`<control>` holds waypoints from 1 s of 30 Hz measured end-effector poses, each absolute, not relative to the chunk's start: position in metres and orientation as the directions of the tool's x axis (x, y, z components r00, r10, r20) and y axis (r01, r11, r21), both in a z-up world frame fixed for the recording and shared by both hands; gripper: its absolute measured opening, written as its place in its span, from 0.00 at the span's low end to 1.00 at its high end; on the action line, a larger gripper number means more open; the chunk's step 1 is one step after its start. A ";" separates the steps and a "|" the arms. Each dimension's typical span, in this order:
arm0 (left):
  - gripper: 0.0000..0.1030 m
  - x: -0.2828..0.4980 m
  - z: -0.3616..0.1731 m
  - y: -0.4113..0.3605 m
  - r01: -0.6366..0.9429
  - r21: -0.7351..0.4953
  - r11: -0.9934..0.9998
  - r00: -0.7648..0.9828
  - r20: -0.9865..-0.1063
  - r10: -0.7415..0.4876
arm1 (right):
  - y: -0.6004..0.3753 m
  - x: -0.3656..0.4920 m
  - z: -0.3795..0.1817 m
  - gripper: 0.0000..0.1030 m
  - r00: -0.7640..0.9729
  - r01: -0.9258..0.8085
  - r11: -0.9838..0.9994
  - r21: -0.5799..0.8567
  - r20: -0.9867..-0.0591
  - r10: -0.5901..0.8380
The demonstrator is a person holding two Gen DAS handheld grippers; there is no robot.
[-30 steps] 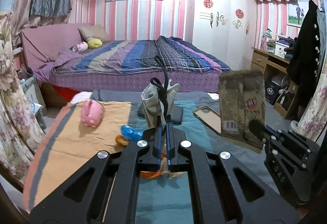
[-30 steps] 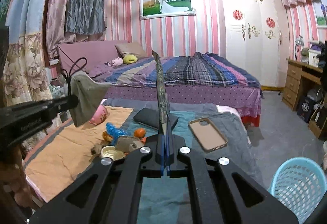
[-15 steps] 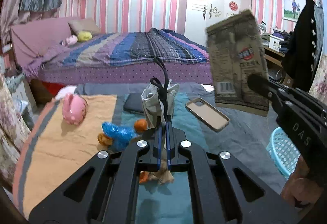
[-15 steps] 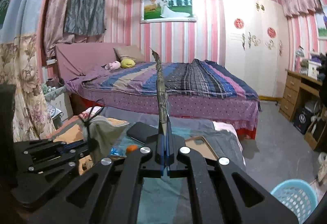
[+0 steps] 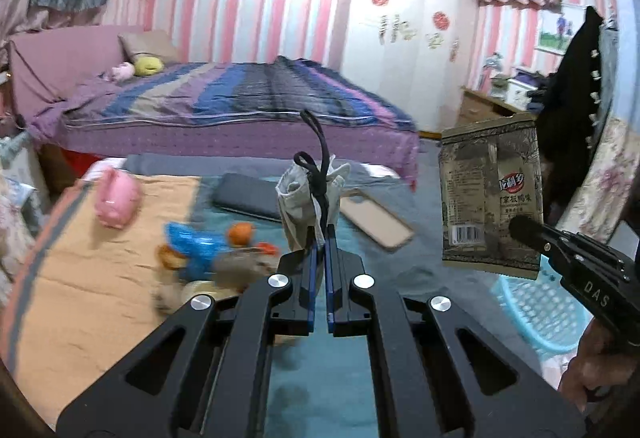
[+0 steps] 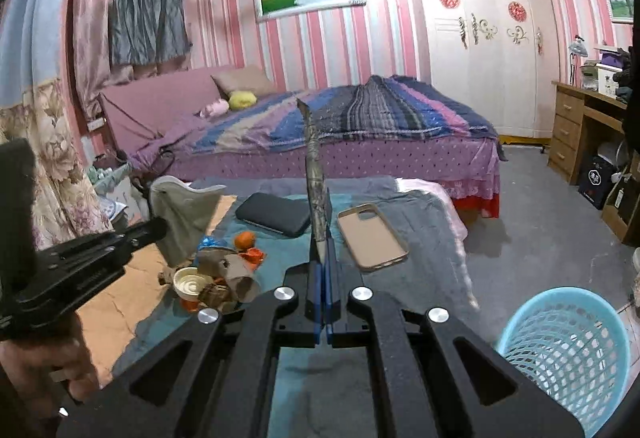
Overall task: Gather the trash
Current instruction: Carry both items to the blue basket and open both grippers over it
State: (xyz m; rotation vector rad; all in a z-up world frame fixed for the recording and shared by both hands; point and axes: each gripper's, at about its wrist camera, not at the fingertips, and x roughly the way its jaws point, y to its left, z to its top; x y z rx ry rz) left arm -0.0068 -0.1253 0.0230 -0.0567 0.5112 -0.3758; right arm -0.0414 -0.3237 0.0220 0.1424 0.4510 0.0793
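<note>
My left gripper [image 5: 320, 238] is shut on a crumpled grey mask [image 5: 304, 198] with black straps, held above the teal cloth. The right wrist view shows this gripper [image 6: 158, 228] and the mask [image 6: 186, 214] at the left. My right gripper [image 6: 322, 238] is shut on a flat brown snack packet [image 6: 314, 174], seen edge-on. In the left wrist view the packet [image 5: 490, 198] hangs face-on in that gripper [image 5: 520, 228], over a light blue mesh basket [image 5: 536, 314]. The basket [image 6: 560, 350] stands on the floor at lower right. A trash pile [image 6: 216, 274] with a paper cup, a small bowl and wrappers lies on the cloth.
A beige phone case [image 6: 372, 238], a dark pouch [image 6: 274, 214], an orange [image 6: 245, 239] and a pink piggy toy [image 5: 116, 200] lie on the low covered surface. A bed [image 6: 360, 126] stands behind it, and a wooden desk [image 6: 576, 130] at the right wall.
My right gripper has carried the packet to the right, and the basket now fills more of its view. The left gripper, still holding the mask, has sunk a little nearer the trash pile.
</note>
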 end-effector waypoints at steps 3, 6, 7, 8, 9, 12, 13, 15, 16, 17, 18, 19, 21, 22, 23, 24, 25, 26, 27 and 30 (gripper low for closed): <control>0.02 -0.004 0.013 -0.160 0.404 -0.159 0.901 0.762 -0.487 -0.428 | -0.352 -0.056 0.022 0.01 0.904 0.012 0.990 0.142 -0.424 0.050; 0.02 -0.003 0.011 -0.191 0.460 -0.179 0.870 0.727 -0.487 -0.485 | -0.399 -0.071 0.017 0.01 0.889 0.151 0.974 0.171 -0.454 -0.058; 0.02 -0.003 0.011 -0.206 0.486 -0.188 0.854 0.709 -0.487 -0.510 | -0.412 -0.075 0.018 0.01 0.886 0.184 0.967 0.177 -0.456 -0.085; 0.02 -0.005 0.010 -0.220 0.509 -0.192 0.839 0.692 -0.488 -0.532 | -0.424 -0.079 0.019 0.01 0.885 0.208 0.960 0.184 -0.454 -0.105; 0.02 -0.007 0.010 -0.232 0.531 -0.189 0.826 0.678 -0.490 -0.548 | -0.434 -0.083 0.020 0.01 0.884 0.221 0.955 0.197 -0.454 -0.111; 0.02 -0.014 0.004 -0.275 0.600 -0.178 0.780 0.624 -0.505 -0.596 | -0.456 -0.089 0.015 0.01 0.869 0.256 0.942 0.219 -0.479 -0.124; 0.02 -0.015 0.001 -0.289 0.617 -0.171 0.768 0.610 -0.512 -0.604 | -0.460 -0.090 0.013 0.01 0.858 0.273 0.940 0.206 -0.493 -0.141; 0.02 -0.015 -0.005 -0.308 0.634 -0.175 0.753 0.585 -0.528 -0.616 | -0.468 -0.092 0.013 0.01 0.840 0.312 0.934 0.174 -0.511 -0.186; 0.02 -0.015 -0.009 -0.320 0.645 -0.180 0.742 0.568 -0.537 -0.624 | -0.473 -0.095 0.013 0.02 0.836 0.326 0.930 0.171 -0.511 -0.199; 0.02 -0.015 -0.010 -0.326 0.650 -0.181 0.738 0.562 -0.540 -0.627 | -0.476 -0.097 0.014 0.03 0.834 0.334 0.927 0.172 -0.511 -0.206; 0.02 -0.015 -0.012 -0.332 0.657 -0.182 0.731 0.554 -0.542 -0.632 | -0.480 -0.100 0.014 0.03 0.830 0.349 0.921 0.175 -0.513 -0.217; 0.02 -0.017 -0.013 -0.341 0.667 -0.187 0.721 0.542 -0.543 -0.642 | -0.485 -0.103 0.014 0.03 0.824 0.370 0.912 0.176 -0.516 -0.235; 0.02 -0.020 -0.016 -0.349 0.674 -0.197 0.712 0.529 -0.544 -0.652 | -0.491 -0.109 0.013 0.03 0.810 0.402 0.899 0.174 -0.526 -0.260; 0.02 -0.021 -0.016 -0.354 0.678 -0.206 0.706 0.521 -0.543 -0.659 | -0.496 -0.111 0.012 0.04 0.803 0.420 0.890 0.180 -0.530 -0.272; 0.02 -0.022 -0.016 -0.359 0.681 -0.210 0.701 0.516 -0.543 -0.663 | -0.498 -0.112 0.012 0.04 0.800 0.430 0.884 0.186 -0.533 -0.276; 0.02 -0.023 -0.015 -0.361 0.683 -0.216 0.698 0.510 -0.543 -0.667 | -0.499 -0.115 0.011 0.04 0.796 0.440 0.878 0.189 -0.534 -0.284; 0.02 -0.024 -0.014 -0.366 0.687 -0.223 0.691 0.499 -0.547 -0.672 | -0.503 -0.117 0.011 0.04 0.791 0.456 0.869 0.194 -0.536 -0.296; 0.02 -0.026 -0.014 -0.370 0.694 -0.228 0.683 0.485 -0.553 -0.678 | -0.505 -0.117 0.011 0.05 0.786 0.468 0.861 0.197 -0.538 -0.304; 0.02 -0.027 -0.013 -0.374 0.698 -0.232 0.678 0.476 -0.557 -0.681 | -0.509 -0.119 0.010 0.16 0.783 0.476 0.856 0.200 -0.540 -0.310; 0.21 -0.033 -0.013 -0.384 0.711 -0.247 0.658 0.450 -0.560 -0.696 | -0.516 -0.128 0.013 0.64 0.791 0.499 0.838 0.222 -0.511 -0.336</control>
